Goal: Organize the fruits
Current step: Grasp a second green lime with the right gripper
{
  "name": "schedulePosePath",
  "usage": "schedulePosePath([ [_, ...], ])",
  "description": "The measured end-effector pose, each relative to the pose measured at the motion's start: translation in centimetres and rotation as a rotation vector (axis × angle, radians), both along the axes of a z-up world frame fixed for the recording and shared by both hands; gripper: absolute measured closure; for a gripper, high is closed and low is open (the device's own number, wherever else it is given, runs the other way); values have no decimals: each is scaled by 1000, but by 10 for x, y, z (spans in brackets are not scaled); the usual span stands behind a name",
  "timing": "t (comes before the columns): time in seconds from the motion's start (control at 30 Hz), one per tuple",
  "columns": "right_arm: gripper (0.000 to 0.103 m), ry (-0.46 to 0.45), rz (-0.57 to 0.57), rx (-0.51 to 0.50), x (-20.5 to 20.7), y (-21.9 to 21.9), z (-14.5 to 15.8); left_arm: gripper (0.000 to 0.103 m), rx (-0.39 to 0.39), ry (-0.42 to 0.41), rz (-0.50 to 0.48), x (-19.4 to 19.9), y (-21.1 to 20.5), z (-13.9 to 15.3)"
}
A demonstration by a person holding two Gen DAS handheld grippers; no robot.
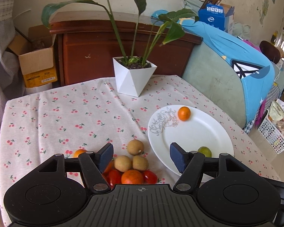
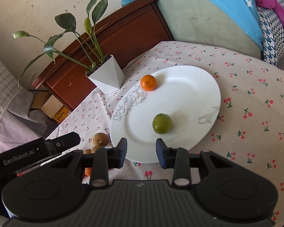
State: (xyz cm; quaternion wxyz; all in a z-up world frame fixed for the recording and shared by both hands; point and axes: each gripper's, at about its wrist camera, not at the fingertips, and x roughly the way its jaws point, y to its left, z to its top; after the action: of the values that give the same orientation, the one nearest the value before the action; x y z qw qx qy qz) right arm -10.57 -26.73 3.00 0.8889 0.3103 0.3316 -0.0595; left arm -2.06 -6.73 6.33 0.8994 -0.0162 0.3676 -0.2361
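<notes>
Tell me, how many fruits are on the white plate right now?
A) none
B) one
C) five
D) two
D: the white plate holds just an orange near its flowered rim and a green fruit nearer the camera; the other fruits sit in a pile on the tablecloth beside it.
</notes>
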Motion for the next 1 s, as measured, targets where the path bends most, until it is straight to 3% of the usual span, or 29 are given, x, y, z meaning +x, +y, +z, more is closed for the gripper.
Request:
schedulePosePath([
  [0.47,66,13,127,-7,2,29,-5,37,16,12,88,-2,50,-4],
  [1.0,65,23,291,-56,-3,69,-7,38,137,-12,75,-24,69,-30],
])
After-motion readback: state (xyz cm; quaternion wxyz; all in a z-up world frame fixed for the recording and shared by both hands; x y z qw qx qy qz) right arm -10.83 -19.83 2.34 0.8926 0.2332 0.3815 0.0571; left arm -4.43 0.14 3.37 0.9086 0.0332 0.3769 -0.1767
